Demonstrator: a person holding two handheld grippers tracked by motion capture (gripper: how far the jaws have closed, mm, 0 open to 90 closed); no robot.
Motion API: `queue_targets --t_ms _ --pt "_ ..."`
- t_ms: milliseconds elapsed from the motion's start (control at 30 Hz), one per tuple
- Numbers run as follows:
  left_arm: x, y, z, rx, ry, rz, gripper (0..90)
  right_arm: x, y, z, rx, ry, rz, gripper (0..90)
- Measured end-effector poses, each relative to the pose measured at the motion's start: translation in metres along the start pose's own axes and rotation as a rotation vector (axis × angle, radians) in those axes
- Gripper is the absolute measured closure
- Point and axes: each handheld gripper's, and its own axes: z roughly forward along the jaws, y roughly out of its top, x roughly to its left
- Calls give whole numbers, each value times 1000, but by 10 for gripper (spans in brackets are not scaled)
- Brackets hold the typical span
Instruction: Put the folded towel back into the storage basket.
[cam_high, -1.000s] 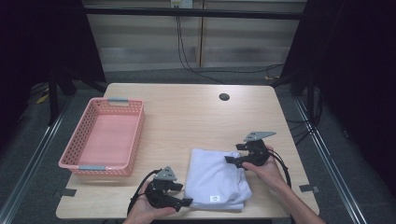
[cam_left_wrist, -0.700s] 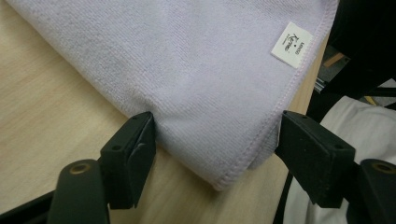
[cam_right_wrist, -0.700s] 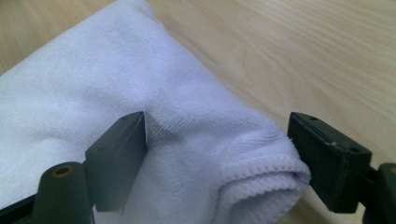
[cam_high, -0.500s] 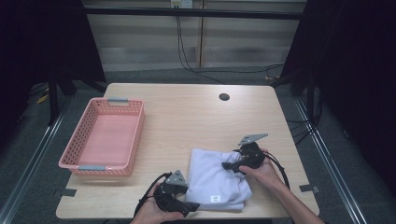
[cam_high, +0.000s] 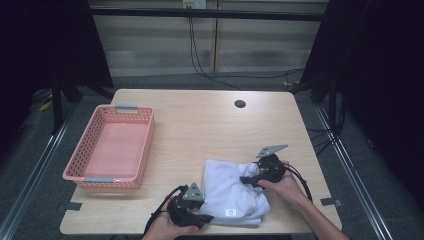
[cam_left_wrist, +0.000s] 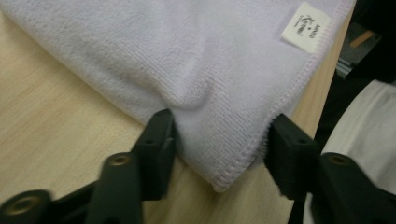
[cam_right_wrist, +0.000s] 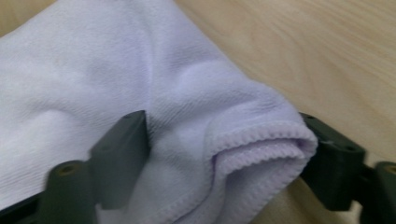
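A folded white towel (cam_high: 232, 192) lies on the near part of the wooden table (cam_high: 200, 125), well apart from the pink basket (cam_high: 111, 147), which has nothing in it. The left gripper (cam_left_wrist: 217, 144) has just been closing its jaws around the towel's near corner and they press the cloth into a bump, while the right gripper (cam_right_wrist: 224, 144) has the thick folded corner on the far right side squeezed between its jaws. I think the grabbing part is almost done, and the lifting and carrying over to the basket is all left to do
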Motion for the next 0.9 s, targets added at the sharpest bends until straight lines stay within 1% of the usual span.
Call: queue_targets --t_ms 33,67,100,200,233,267,300,367,400,433,467,567,633,700,767,833,867,900 --pt "0 0 0 9 6 17 506 1 1 0 10 6 -8 257" --pt "-1 1 0 12 7 24 530 2 1 0 13 2 -11 260" --pt "-1 1 0 12 4 26 545 3 1 0 16 -4 -18 297" --pt "1 1 -1 12 -10 22 607 4 2 -1 20 23 -24 399" --pt "2 1 -1 11 -16 8 624 4 1 -1 15 39 -21 432" --pt "3 1 -1 12 -21 5 638 4 2 -1 20 51 -17 464" --pt "4 1 -1 17 -31 8 647 5 1 -1 19 56 -10 472" --pt "5 1 0 4 -37 -4 662 5 2 -1 22 73 -12 533" --pt "5 1 0 9 -40 -2 668 4 1 -1 18 78 -11 547" --pt "5 2 0 11 -42 -3 670 6 1 -2 25 77 -6 569" --pt "5 2 -1 19 -40 -2 675 6 1 -2 21 84 -15 598" --pt "6 3 -1 25 -40 2 682 7 1 -2 24 91 -7 625" --pt "6 4 -1 28 -40 4 687 8 2 -2 24 84 -15 643" --pt "7 4 0 19 -50 -7 691 10 2 -3 25 81 -16 657" --pt "8 4 -1 24 -51 -6 697 9 2 -3 22 80 -14 668" --pt "7 4 -1 15 -48 -21 700 8 1 -3 14 85 2 678" --pt "8 5 -1 25 -50 -14 703 8 1 -3 11 89 12 680" --pt "8 6 -1 24 -51 -15 704 8 1 -3 12 88 13 683"
